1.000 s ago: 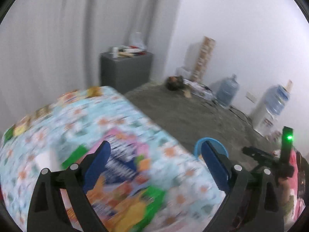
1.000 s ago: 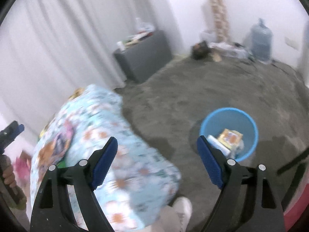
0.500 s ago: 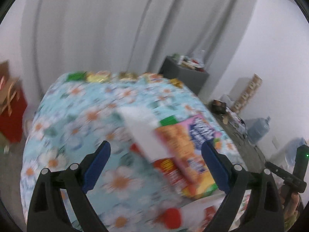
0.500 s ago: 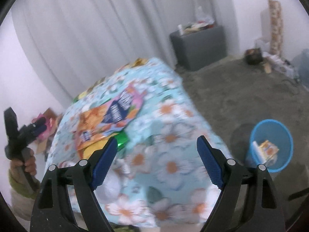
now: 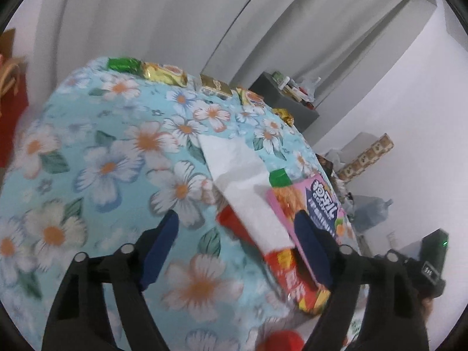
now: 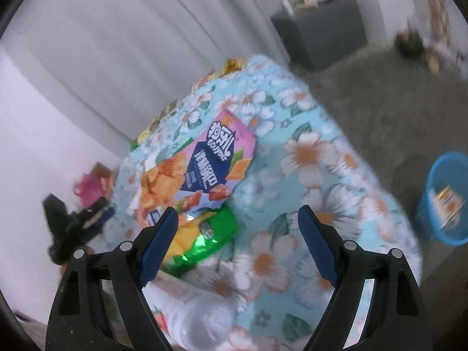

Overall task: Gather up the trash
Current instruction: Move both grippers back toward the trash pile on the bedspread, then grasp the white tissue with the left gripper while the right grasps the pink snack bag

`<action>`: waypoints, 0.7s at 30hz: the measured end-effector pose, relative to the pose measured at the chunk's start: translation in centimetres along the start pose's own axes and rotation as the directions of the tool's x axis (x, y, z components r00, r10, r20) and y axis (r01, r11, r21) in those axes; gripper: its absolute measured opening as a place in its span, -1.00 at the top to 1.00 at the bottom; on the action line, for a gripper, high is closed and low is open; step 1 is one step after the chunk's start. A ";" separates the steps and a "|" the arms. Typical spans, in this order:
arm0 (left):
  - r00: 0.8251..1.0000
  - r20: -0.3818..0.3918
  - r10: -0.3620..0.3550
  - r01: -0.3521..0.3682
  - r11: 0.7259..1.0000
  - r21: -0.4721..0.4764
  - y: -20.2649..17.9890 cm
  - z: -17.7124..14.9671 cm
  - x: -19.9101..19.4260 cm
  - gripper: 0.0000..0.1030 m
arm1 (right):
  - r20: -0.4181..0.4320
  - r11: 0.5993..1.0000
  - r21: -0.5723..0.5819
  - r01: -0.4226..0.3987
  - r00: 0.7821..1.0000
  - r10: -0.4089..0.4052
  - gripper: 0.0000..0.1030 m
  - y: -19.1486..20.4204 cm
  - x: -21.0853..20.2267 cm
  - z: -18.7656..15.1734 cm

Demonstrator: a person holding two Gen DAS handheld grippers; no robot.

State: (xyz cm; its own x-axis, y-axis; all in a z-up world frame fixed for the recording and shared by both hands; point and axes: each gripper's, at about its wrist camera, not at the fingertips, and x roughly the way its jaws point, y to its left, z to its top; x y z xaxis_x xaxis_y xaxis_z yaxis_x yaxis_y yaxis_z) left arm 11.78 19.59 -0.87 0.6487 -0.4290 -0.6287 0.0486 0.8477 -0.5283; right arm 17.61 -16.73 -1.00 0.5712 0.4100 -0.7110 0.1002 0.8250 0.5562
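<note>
A table under a blue floral cloth (image 5: 96, 175) carries the trash. My left gripper (image 5: 237, 245) hovers low over a white paper sheet (image 5: 239, 181) and a red snack packet (image 5: 289, 275). Its jaws are closing, with the paper and packet between them and the pads not pressing. A pink snack bag (image 5: 318, 201) lies beside its right finger. My right gripper (image 6: 239, 234) stands open above the cloth, just right of the pink snack bag (image 6: 204, 163) and a green packet (image 6: 204, 234). A blue bin (image 6: 444, 201) on the floor holds a packet.
Small shiny wrappers (image 5: 163, 73) line the table's far edge. A clear plastic bottle (image 6: 199, 316) lies below the right gripper. A grey cabinet (image 6: 321, 35) stands by the curtain, a water jug (image 5: 371, 213) by the wall and a red bag (image 5: 11, 102) at the left.
Both views swung from the floor and bin onto the table. The left gripper sank toward the white paper and red packet, and its jaws narrowed. The right gripper neared the pink bag.
</note>
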 end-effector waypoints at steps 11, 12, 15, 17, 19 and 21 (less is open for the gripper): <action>0.985 -0.168 -0.045 0.017 0.986 -0.164 3.0 3.4 6.8 -0.07 | -0.078 0.971 0.217 -0.102 0.989 0.122 -0.41 -3.2 4.0 1.5; 0.984 -0.172 -0.049 0.021 0.986 -0.166 3.0 3.5 7.1 -0.07 | -0.078 0.967 0.233 -0.108 0.989 0.129 -0.41 -3.5 4.1 1.6; 0.986 -0.163 -0.046 0.020 0.987 -0.157 2.9 3.9 7.8 -0.05 | -0.075 0.953 0.274 -0.127 0.985 0.153 -0.40 -4.2 4.5 2.0; 0.988 -0.153 -0.030 0.008 0.990 -0.142 2.8 4.0 8.1 0.08 | -0.077 0.950 0.282 -0.130 0.985 0.158 -0.40 -4.3 4.8 2.0; 0.989 -0.145 -0.007 -0.010 0.993 -0.119 2.7 4.0 8.3 0.21 | -0.080 0.951 0.281 -0.129 0.984 0.157 -0.40 -4.2 5.0 2.0; 0.991 -0.137 0.011 -0.025 0.994 -0.102 2.7 3.9 8.5 0.33 | -0.081 0.951 0.280 -0.130 0.984 0.158 -0.40 -4.1 4.9 1.9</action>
State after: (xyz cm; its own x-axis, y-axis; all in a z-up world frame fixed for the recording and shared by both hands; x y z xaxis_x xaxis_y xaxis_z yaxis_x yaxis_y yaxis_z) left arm 20.38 19.44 -5.36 0.5393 -0.4584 -0.7065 -0.0453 0.8219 -0.5679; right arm 21.57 -18.86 -6.00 0.5120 0.5656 -0.6466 0.2496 0.6223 0.7419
